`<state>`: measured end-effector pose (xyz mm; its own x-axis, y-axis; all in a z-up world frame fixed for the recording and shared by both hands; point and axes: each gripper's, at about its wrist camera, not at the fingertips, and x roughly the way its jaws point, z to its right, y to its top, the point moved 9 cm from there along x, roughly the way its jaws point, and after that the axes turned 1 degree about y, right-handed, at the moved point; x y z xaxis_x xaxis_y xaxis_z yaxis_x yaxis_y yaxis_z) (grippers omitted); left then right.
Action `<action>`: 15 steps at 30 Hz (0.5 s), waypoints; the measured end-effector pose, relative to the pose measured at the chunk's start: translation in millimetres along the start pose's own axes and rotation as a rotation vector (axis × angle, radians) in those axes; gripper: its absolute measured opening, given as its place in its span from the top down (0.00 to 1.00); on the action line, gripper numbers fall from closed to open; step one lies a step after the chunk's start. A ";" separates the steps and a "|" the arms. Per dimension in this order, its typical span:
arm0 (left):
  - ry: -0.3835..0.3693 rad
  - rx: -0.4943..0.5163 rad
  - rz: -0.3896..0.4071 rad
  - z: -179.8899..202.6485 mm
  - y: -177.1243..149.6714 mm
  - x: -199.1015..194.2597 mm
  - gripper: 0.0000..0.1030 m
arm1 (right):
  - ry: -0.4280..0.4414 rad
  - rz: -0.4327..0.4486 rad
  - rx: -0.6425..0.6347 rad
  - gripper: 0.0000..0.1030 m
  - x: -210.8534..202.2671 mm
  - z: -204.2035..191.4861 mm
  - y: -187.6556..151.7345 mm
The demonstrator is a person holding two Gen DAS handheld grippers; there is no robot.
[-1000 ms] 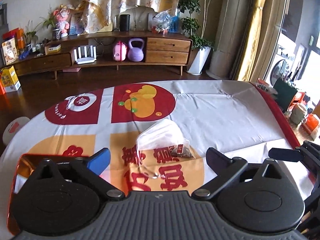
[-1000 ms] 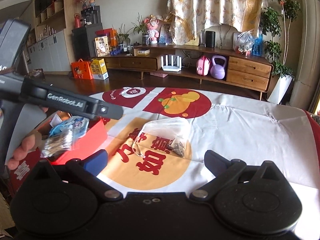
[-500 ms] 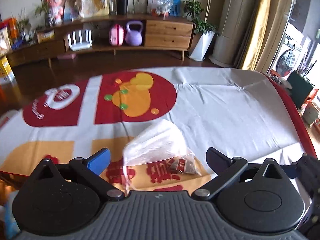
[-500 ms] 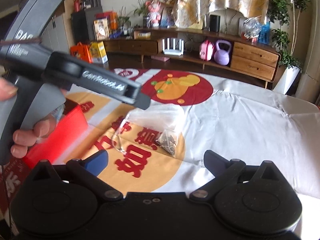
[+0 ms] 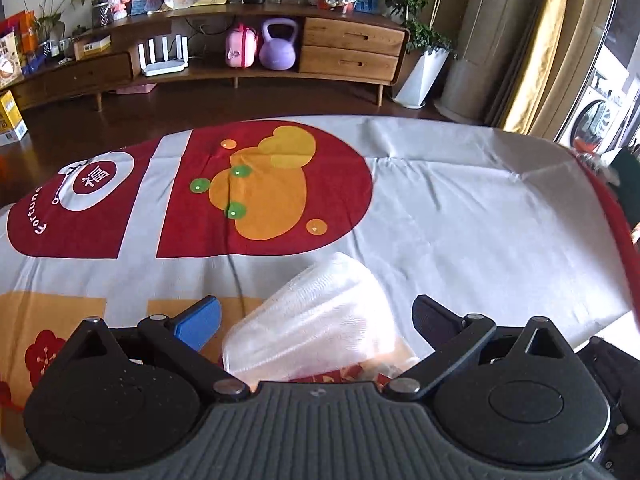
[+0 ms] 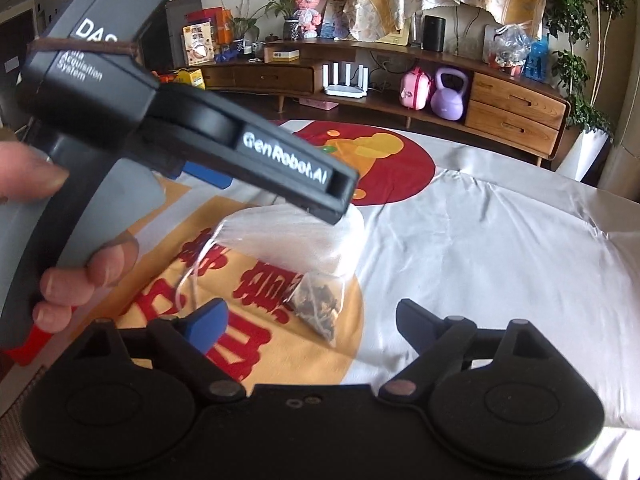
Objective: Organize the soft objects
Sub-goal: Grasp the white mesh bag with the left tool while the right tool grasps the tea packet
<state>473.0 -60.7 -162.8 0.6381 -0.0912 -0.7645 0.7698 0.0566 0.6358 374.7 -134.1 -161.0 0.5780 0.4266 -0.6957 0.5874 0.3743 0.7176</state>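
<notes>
A white face mask [image 5: 320,316] lies on the printed tablecloth, with its ear loop [image 6: 192,276] trailing left. A small clear tea bag [image 6: 318,304] of dried leaves lies against its near right corner. My left gripper [image 5: 316,314] is open, its fingers either side of the mask and low over it. In the right wrist view the left gripper's body [image 6: 256,152] hangs over the mask [image 6: 320,236]. My right gripper [image 6: 310,320] is open and empty, just short of the tea bag.
The tablecloth [image 5: 460,216] covers the table; its red border [image 5: 612,216] marks the right edge. A red box edge [image 6: 24,340] shows at the far left under the hand. A wooden sideboard [image 5: 280,52] stands across the floor behind.
My left gripper has moved forward and right, from over the red box to over the mask, and lowered. My right gripper has closed in on the tea bag.
</notes>
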 end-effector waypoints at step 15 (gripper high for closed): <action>0.015 0.038 -0.037 -0.4 -17.5 46.1 0.01 | 0.004 -0.036 0.058 0.38 37.9 4.2 -2.6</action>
<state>488.9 -65.5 -209.2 0.6096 -0.0774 -0.7889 0.7919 0.0151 0.6104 397.4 -122.4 -189.4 0.5538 0.4172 -0.7206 0.6393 0.3414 0.6890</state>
